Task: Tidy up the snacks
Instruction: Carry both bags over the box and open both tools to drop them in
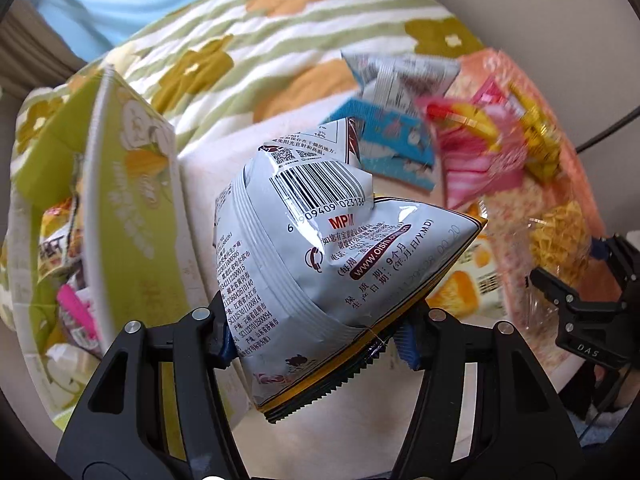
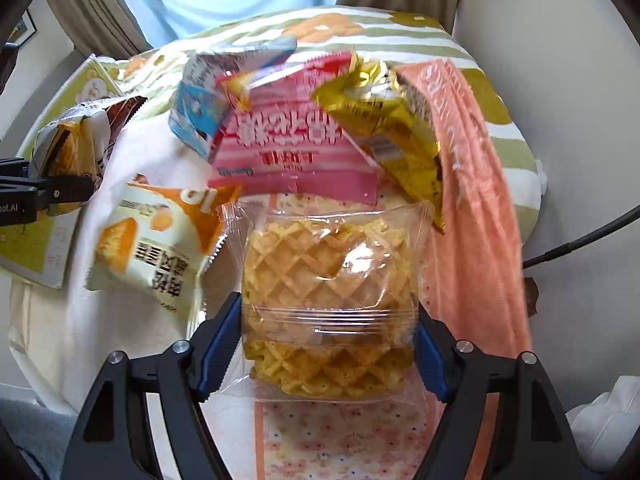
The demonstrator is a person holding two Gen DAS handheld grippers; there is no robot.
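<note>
Left wrist view: the left tool (image 1: 316,336) is clenched on a silver snack bag (image 1: 316,248), its blue pads pinching the crumpled lower part just above the serrated seal, and the bag hangs clear of the bed below. The bag's printed back with the barcode faces the camera. To the left stands a green carton (image 1: 132,200) with other packets inside it, though only their edges show. Beyond the bag, a blue packet (image 1: 384,140), a pink packet (image 1: 476,156) and a gold packet (image 1: 540,140) lie in a blurred heap on a peach cloth (image 1: 580,208). The right tool (image 1: 576,296) enters at the right edge, partly cut off; its grip cannot be read from here.

Right wrist view: the right tool (image 2: 330,344) grasps a clear waffle bag (image 2: 332,280), its pads pressing both sides of the wrapper at a fairly wide spread. The bag's bottom edge lies over the patterned peach cloth (image 2: 472,208). Behind it sit the pink packet (image 2: 296,152), the gold packet (image 2: 396,120) and the blue packet (image 2: 200,108), all smeared by motion. An orange-and-white cake packet (image 2: 156,240) lies to the left on a white sheet (image 2: 132,152). At the left edge the left tool (image 2: 60,194) holds the silver snack bag (image 2: 80,148), largely cropped.
</note>
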